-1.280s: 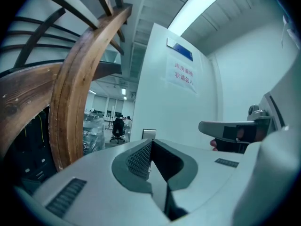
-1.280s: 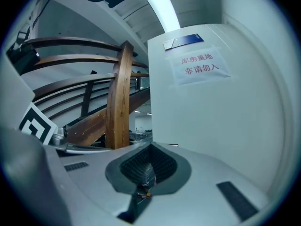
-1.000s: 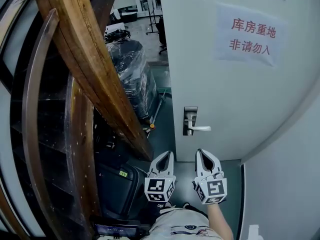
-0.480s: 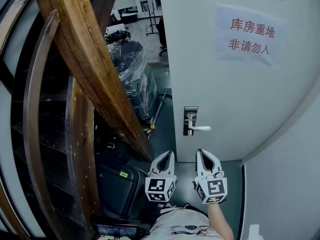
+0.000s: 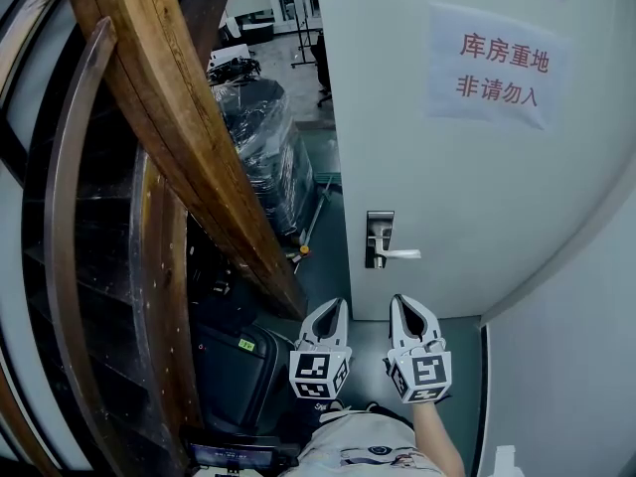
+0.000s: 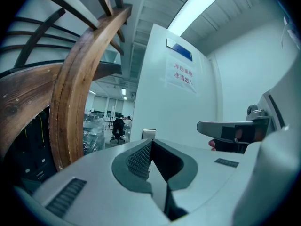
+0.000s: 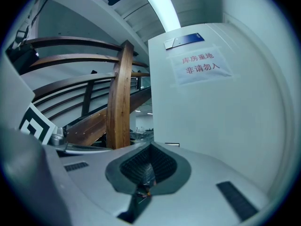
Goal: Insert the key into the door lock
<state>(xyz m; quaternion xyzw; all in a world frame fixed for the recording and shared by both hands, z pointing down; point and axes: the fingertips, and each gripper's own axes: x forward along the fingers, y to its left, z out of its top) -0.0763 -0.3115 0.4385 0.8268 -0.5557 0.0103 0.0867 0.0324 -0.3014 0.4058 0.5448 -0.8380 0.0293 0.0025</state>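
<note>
The white door (image 5: 467, 187) stands ajar, and its edge carries a metal lock plate (image 5: 379, 238) with a lever handle (image 5: 400, 255). Both of my grippers hover side by side below the handle, well short of the door. The left gripper (image 5: 328, 309) is shut with nothing between its pads. My right gripper (image 5: 407, 306) is also shut; in the right gripper view a thin silvery key (image 7: 147, 171) shows edge-on between its pads. From the left gripper view the lock plate (image 6: 148, 134) lies straight ahead.
A heavy curved wooden stair rail (image 5: 179, 137) slants down on the left. Below it sit plastic-wrapped goods (image 5: 263, 147) and a dark case (image 5: 234, 361). A paper sign (image 5: 499, 68) hangs on the door. A white wall (image 5: 566, 366) closes the right side.
</note>
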